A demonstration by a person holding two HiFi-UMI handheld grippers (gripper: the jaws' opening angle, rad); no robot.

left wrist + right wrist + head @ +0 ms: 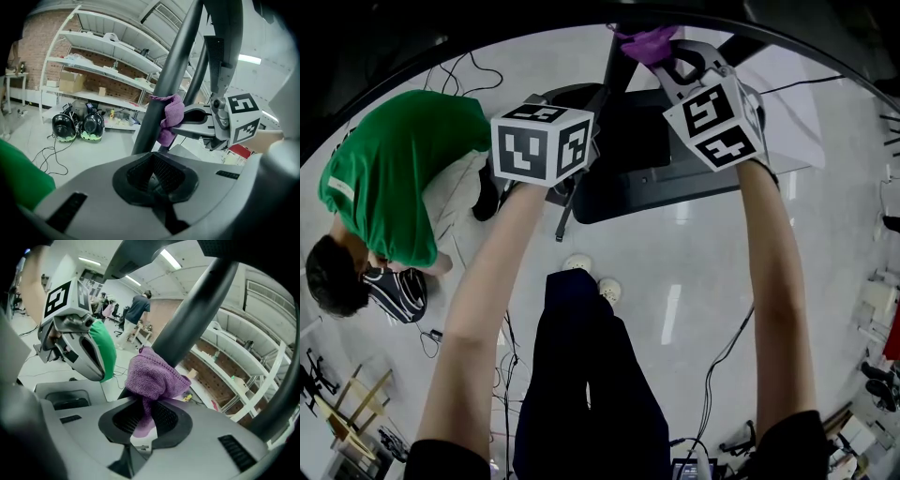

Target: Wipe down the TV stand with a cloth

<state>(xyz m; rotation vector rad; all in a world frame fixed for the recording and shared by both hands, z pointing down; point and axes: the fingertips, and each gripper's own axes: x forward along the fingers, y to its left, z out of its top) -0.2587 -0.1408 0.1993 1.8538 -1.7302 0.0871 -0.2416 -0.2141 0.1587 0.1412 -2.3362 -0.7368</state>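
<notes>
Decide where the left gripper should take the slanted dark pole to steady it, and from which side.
Take the pole on its bare stretch below the purple cloth, from the left gripper's own side, jaws across it. It looks a round, even tube, likely grippable anywhere; higher up, the right gripper and cloth occupy it.

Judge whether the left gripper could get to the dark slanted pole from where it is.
Probably yes: the pole rises just ahead of the left gripper with nothing between them; the right gripper holds the purple cloth against it higher up.
</notes>
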